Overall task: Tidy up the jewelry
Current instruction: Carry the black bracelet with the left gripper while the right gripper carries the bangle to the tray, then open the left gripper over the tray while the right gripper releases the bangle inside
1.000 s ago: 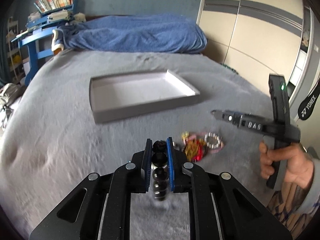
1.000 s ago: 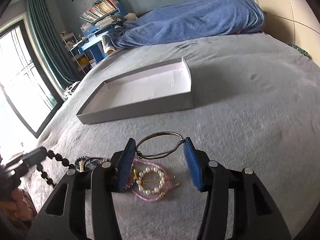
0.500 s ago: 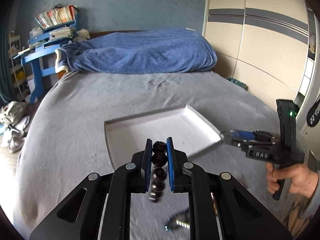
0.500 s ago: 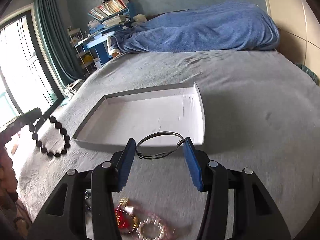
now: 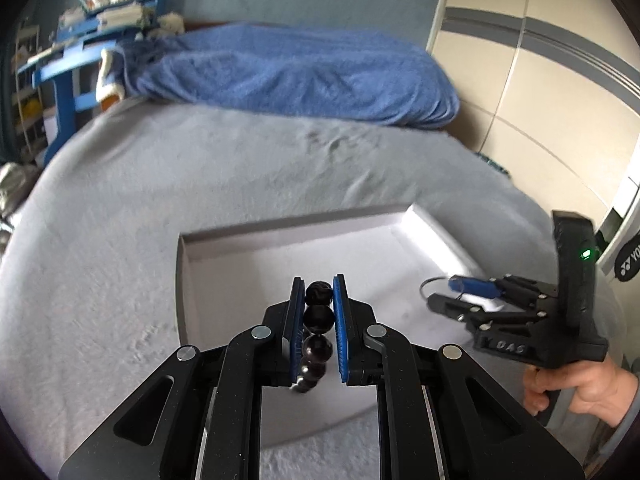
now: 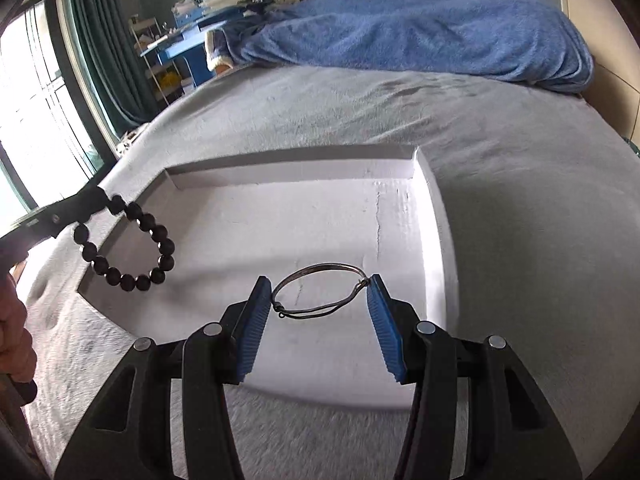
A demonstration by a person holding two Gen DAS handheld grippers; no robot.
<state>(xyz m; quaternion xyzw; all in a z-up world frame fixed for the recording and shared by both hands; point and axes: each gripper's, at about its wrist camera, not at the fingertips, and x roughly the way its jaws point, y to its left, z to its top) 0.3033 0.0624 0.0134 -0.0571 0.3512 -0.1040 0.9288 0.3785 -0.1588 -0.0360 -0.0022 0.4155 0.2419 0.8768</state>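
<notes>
- The big bed has a soft grey cover on top.
- A blue blanket lies bunched up at the far end of the bed.
- A flat white tray with low walls sits on the grey cover, near both claws.
- The left claw is squeezed narrow on a black bead bracelet. The bracelet hangs down in a ring over the tray's left edge and does not touch it.
- The right claw holds a thin silver wire bangle between its two blue pads. The pads stand fairly far apart, and each one touches a side of the bangle. The bangle is over the tray's white floor, but I cannot tell if it touches it.
</notes>
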